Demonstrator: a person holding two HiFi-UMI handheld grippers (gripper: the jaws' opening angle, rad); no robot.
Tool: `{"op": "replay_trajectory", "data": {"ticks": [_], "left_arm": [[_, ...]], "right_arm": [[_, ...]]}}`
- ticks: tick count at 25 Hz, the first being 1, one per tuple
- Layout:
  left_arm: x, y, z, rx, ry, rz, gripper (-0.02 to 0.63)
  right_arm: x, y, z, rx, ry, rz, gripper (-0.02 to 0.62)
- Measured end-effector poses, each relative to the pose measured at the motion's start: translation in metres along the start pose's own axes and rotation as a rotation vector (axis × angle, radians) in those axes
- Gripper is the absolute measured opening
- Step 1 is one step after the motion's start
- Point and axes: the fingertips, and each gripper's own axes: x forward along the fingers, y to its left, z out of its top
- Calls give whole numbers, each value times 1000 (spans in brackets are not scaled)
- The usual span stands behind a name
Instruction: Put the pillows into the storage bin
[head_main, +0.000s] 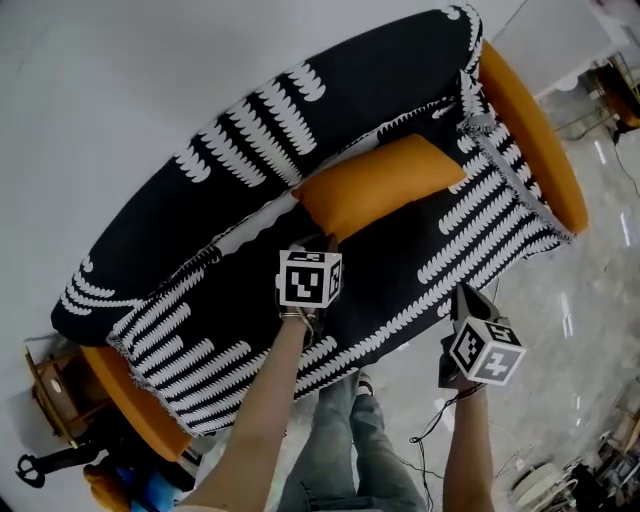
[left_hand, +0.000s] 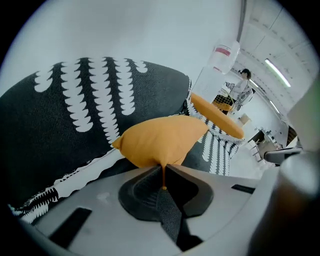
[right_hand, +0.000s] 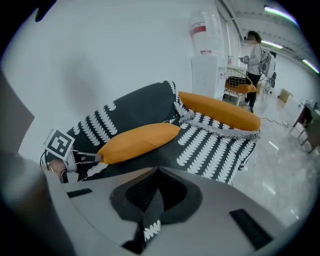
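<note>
Between the left gripper's (left_hand: 164, 167) closed jaws was a pinched corner of the orange pillow (left_hand: 160, 140), the rest stretching ahead of it over the black-and-white sofa (head_main: 250, 130). To its right, the right gripper (right_hand: 157, 172) hovered with jaws together, apart from the pillow.

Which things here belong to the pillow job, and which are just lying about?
Job: orange fabric pillow; left gripper, shut on its corner; right gripper, shut.
Just there: black-and-white patterned sofa cover; orange sofa arm; white water dispenser; standing person.
</note>
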Motion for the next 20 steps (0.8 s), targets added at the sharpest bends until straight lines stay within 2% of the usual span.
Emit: {"op": "replay_trajectory", "data": {"ticks": [10,20], "left_arm": [[-58,-40,33,33,-80,-10,26],[-145,-66,4,30,-101,34,26]], "right_arm": [[-63,-14,10,20,-67,-20,2],[-133,-11,0,17,-137,14,2]]}}
